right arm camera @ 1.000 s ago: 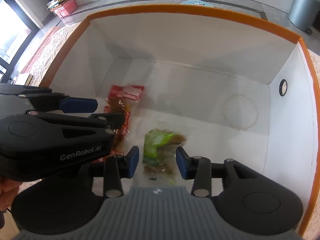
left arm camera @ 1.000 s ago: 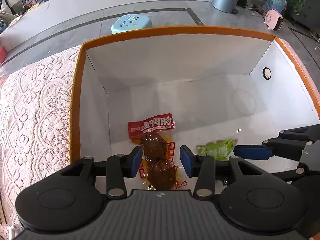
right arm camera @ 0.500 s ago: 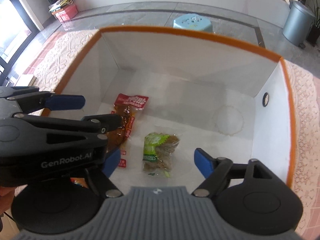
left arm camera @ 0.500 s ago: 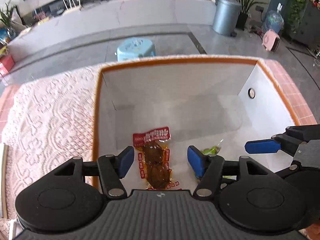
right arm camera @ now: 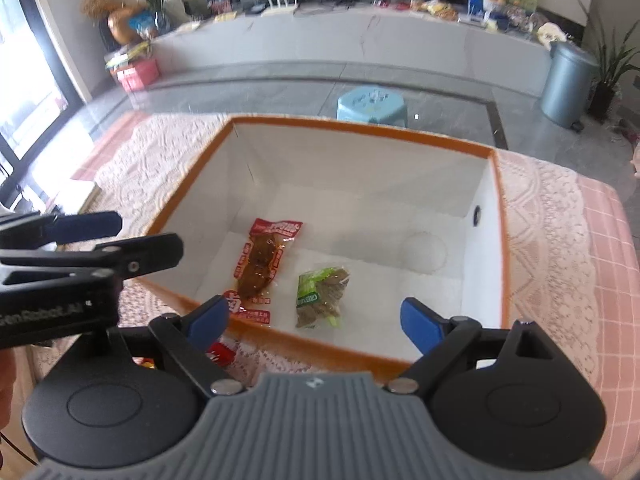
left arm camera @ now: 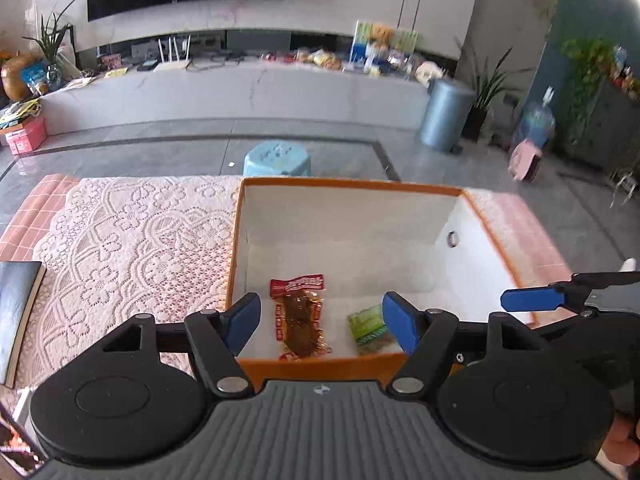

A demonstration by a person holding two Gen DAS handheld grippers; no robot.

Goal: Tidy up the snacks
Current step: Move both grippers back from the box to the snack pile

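An orange-rimmed white box (left arm camera: 352,185) (right arm camera: 360,128) stands on the lace-covered table. On its floor lie a red snack pack (left arm camera: 299,320) (right arm camera: 262,264) and, to its right, a green snack pack (left arm camera: 370,324) (right arm camera: 320,292). My left gripper (left arm camera: 322,322) hangs above the box's near rim, its jaws still opening, nothing between them. My right gripper (right arm camera: 316,320) is also above the near rim, jaws opening wide and empty. Each gripper shows at the edge of the other's view.
A lace cloth (left arm camera: 120,240) over pink check covers the table. A dark book (left arm camera: 16,308) lies at the left edge. A red packet (right arm camera: 220,354) lies on the cloth just outside the box's near wall. Beyond the table stand a blue stool (left arm camera: 276,158) and a grey bin (left arm camera: 446,120).
Both grippers opened, let the red and green packs drop onto the box floor, and rose up and back out of the box. The packs now lie still below them.
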